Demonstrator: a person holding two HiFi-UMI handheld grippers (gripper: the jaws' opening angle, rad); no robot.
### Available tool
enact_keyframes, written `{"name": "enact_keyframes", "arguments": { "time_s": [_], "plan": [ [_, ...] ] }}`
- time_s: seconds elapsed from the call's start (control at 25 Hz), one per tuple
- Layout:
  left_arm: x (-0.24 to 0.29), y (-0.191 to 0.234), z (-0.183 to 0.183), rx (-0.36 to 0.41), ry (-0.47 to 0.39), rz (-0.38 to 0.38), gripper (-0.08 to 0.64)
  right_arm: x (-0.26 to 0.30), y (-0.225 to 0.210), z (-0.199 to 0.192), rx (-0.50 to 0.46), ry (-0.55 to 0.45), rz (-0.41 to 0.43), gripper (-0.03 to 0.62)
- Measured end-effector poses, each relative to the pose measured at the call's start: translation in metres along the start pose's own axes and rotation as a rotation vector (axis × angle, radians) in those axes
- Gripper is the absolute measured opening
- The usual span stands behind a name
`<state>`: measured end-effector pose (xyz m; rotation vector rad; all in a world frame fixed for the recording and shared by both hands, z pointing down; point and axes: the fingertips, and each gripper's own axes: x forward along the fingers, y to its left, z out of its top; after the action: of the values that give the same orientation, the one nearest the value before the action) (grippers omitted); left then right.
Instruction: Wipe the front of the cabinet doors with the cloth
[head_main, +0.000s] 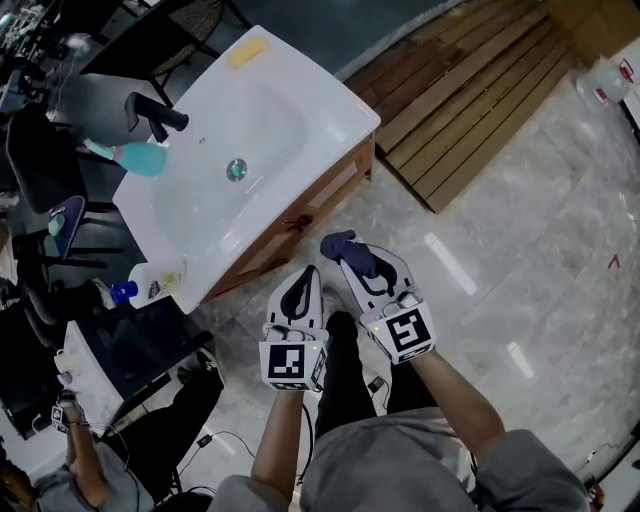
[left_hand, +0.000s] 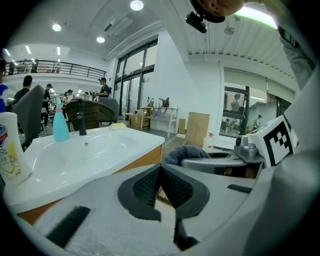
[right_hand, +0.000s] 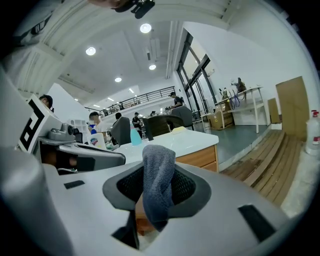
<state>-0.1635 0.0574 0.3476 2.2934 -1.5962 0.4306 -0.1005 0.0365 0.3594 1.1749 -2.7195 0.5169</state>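
A wooden cabinet (head_main: 300, 222) under a white sink (head_main: 270, 110) stands ahead and to the left, its door fronts facing me. My right gripper (head_main: 343, 250) is shut on a dark grey-blue cloth (head_main: 338, 243), a short way off the cabinet front. In the right gripper view the cloth (right_hand: 158, 182) hangs bunched between the jaws, with the cabinet (right_hand: 200, 158) behind it. Just left of it, my left gripper (head_main: 306, 277) is shut with nothing in it. The left gripper view shows its jaws meeting, the cloth (left_hand: 186, 152) to the right and the sink (left_hand: 85, 152) to the left.
On the sink stand a black faucet (head_main: 155, 113), a teal bottle (head_main: 140, 158), a yellow sponge (head_main: 247, 51) and a soap bottle (head_main: 150, 283). Wooden decking (head_main: 480, 90) lies to the right. A black chair and a seated person (head_main: 80, 470) are at lower left. Cables trail on the floor.
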Motion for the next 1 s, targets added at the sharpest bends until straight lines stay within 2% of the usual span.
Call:
{"name": "enact_keyframes", "arguments": {
  "time_s": [0.28, 0.64, 0.8, 1.0],
  "plan": [
    [0.016, 0.039, -0.035, 0.009, 0.008, -0.063, 0.008, 0.041, 0.013, -0.040, -0.031, 0.016, -0.024, 0.109],
    [0.038, 0.059, -0.078, 0.005, 0.003, -0.135, 0.008, 0.082, 0.012, -0.085, -0.107, 0.003, -0.069, 0.109],
    [0.047, 0.073, -0.096, -0.002, 0.007, -0.117, 0.008, 0.099, 0.016, -0.101, -0.153, -0.001, -0.042, 0.109],
    [0.055, 0.086, -0.102, -0.010, -0.004, -0.081, 0.008, 0.114, 0.016, -0.120, -0.184, -0.003, -0.011, 0.107]
  ]
}}
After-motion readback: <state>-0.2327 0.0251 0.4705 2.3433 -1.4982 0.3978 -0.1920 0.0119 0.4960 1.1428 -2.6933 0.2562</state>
